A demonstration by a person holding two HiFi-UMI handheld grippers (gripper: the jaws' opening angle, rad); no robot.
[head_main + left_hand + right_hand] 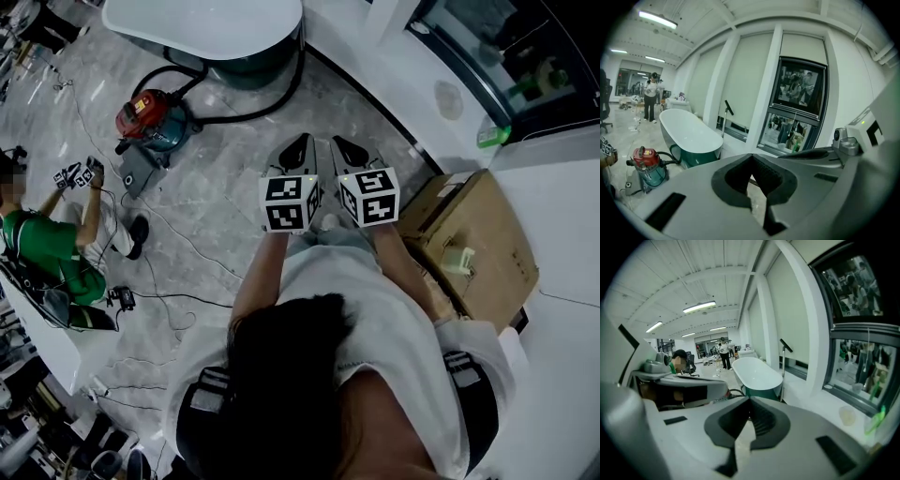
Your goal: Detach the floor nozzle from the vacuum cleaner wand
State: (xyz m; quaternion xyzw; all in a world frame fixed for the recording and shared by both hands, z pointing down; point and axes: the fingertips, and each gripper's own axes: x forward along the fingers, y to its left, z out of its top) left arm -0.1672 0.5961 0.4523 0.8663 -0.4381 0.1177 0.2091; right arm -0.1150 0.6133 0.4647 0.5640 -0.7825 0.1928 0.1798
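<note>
A red and teal vacuum canister (pixel 150 119) stands on the marble floor at the upper left, and a black hose (pixel 246 112) curves from it toward the bathtub. A flat grey piece that looks like the floor nozzle (pixel 139 171) lies just in front of the canister. I cannot make out the wand. My left gripper (pixel 298 150) and right gripper (pixel 349 152) hover side by side in mid-air, well to the right of the vacuum, touching nothing. Both are shut and empty: the left gripper (pixel 752 158) and right gripper (pixel 750 403) each show pads meeting. The canister (pixel 647 168) sits low left in the left gripper view.
A white and green bathtub (pixel 211 28) stands beyond the vacuum. A cardboard box (pixel 478 239) sits to the right by a white ledge. A seated person in green (pixel 47 248) holds marker cubes at the left, among thin cables (pixel 178 234) on the floor.
</note>
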